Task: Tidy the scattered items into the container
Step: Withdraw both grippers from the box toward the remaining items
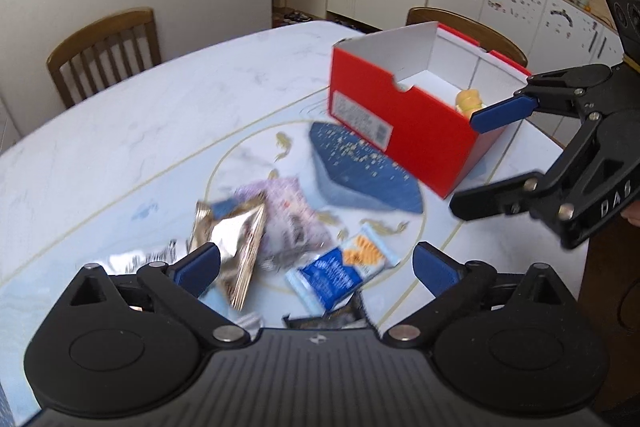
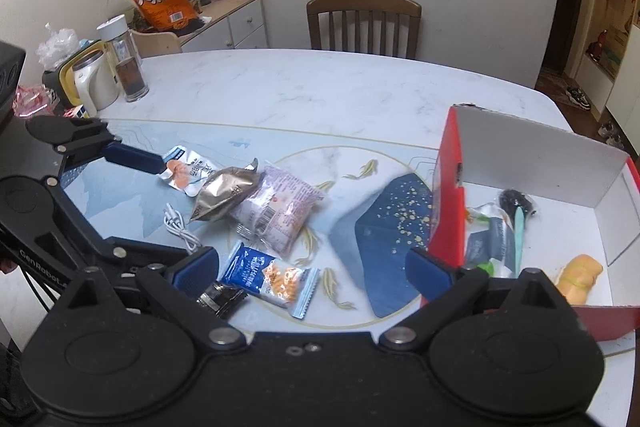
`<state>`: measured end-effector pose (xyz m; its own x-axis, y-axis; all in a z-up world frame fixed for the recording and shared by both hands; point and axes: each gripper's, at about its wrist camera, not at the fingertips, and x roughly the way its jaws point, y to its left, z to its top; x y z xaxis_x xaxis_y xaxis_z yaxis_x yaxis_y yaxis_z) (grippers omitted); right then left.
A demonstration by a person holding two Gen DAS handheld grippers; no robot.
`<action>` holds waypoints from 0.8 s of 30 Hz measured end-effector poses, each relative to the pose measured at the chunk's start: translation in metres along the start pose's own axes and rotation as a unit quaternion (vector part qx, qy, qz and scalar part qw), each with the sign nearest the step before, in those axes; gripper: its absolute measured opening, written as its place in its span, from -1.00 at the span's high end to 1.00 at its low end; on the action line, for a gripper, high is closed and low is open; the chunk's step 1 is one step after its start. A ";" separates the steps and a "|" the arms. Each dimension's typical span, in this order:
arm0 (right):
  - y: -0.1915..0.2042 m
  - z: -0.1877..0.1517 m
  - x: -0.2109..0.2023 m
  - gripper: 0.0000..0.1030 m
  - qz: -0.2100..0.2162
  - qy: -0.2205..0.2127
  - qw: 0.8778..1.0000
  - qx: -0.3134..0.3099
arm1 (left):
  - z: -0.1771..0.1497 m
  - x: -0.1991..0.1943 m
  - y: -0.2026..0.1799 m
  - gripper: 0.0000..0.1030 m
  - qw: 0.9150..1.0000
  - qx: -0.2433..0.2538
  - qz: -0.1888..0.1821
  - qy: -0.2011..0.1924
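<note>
Table (image 2: 304, 83): smooth, glossy marble-look top, pale, with printed blue and gold pattern at centre.
Red box (image 1: 400, 115): matt cardboard, white paper-like inside.
Silver packet (image 2: 226, 193), centre left: crinkled, shiny foil.
Pink packet (image 2: 280, 213) and blue snack packet (image 2: 272, 277): glossy plastic film.
White cable (image 2: 180, 227): smooth plastic.
Chair (image 2: 364, 23), upper centre: varnished wood.
Both grippers: matt black plastic, metal pins, blue rubbery-looking pads (image 2: 196, 267).

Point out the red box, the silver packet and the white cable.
red box (image 2: 447, 187), right wrist view, on its red outer end wall.
silver packet (image 2: 224, 195), right wrist view, on the middle of its crinkled foil face.
white cable (image 2: 181, 227), right wrist view, on its coiled middle stretch.
</note>
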<state>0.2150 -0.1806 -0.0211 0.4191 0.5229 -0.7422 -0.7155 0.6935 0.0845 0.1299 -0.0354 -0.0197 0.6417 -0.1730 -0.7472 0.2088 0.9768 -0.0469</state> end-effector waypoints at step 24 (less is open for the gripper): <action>0.006 -0.017 0.076 -0.81 0.029 0.072 0.995 -0.059 | -0.067 0.046 -0.010 -1.00 0.999 -0.027 0.019 0.013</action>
<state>0.2333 -0.1451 -0.0878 0.2963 0.4783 -0.8267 -0.8005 0.5965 0.0582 0.1080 -0.0449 -0.0984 0.6291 -0.1332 -0.7658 0.1446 0.9881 -0.0531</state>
